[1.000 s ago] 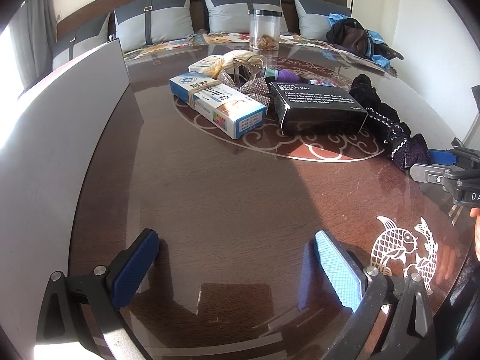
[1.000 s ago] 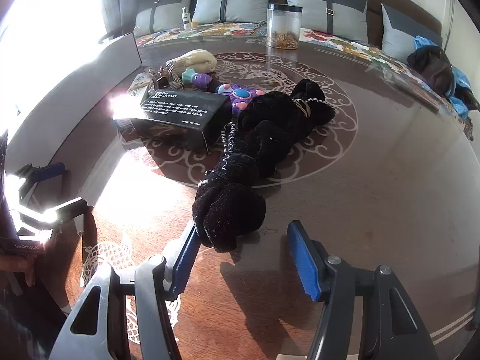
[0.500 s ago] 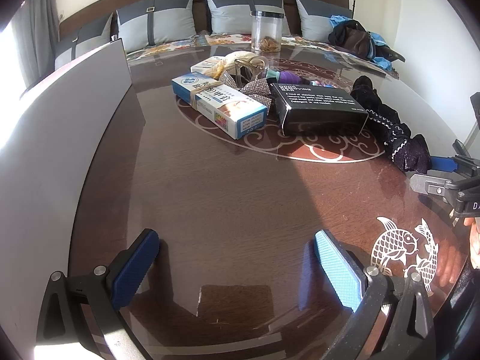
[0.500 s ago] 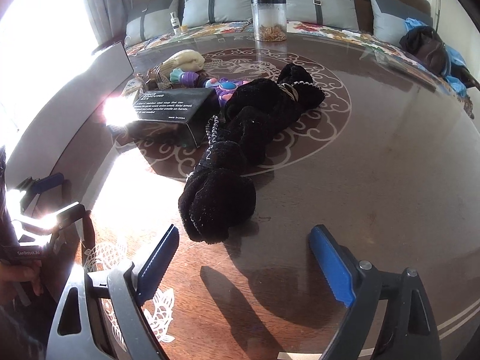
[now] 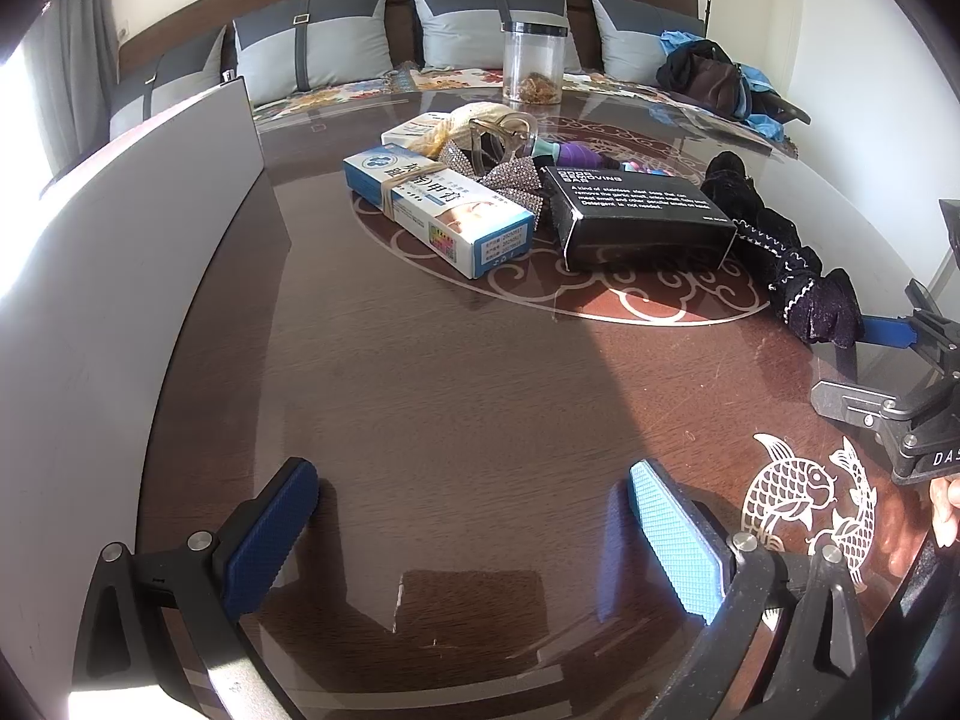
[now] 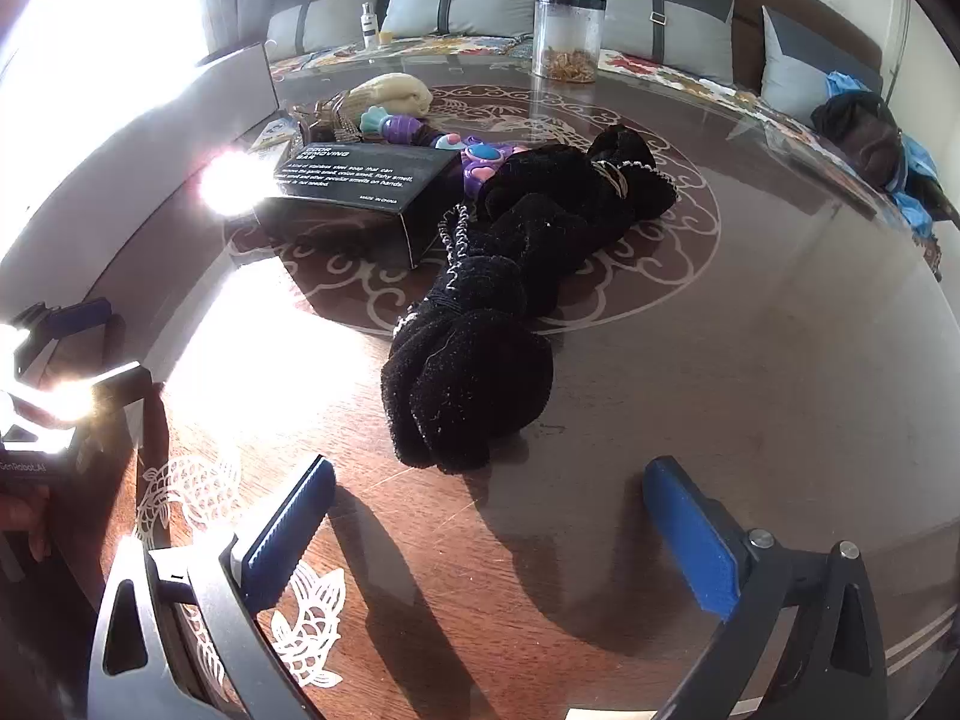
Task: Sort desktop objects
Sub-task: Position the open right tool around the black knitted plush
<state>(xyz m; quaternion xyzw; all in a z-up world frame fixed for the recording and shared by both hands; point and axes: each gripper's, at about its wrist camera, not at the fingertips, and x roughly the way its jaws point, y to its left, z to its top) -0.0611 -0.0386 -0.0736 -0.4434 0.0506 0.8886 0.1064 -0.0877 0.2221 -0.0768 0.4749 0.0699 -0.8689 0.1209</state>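
Observation:
A black knitted cloth (image 6: 474,372) with white stitching lies in a long bundle on the dark glass-topped table (image 6: 750,360). Its near end rests just ahead of my right gripper (image 6: 489,473), whose jaws are opening wide; neither pad touches the cloth. In the left wrist view the cloth (image 5: 786,264) lies at the right, beside a black box (image 5: 636,216). My left gripper (image 5: 471,474) hovers open over bare table with nothing between its fingers. A white and blue box (image 5: 438,210) lies further ahead.
A clear jar (image 5: 534,63) stands at the table's far edge. Purple toys (image 6: 480,159), a sparkly bow (image 5: 510,177) and a beige bundle (image 6: 393,93) crowd behind the boxes. A grey board (image 5: 150,210) runs along the left. Cushions line a sofa behind.
The right gripper's jaws have spread wide and let go of the black cloth's end, which now lies ahead of the fingertips. The left gripper has not moved.

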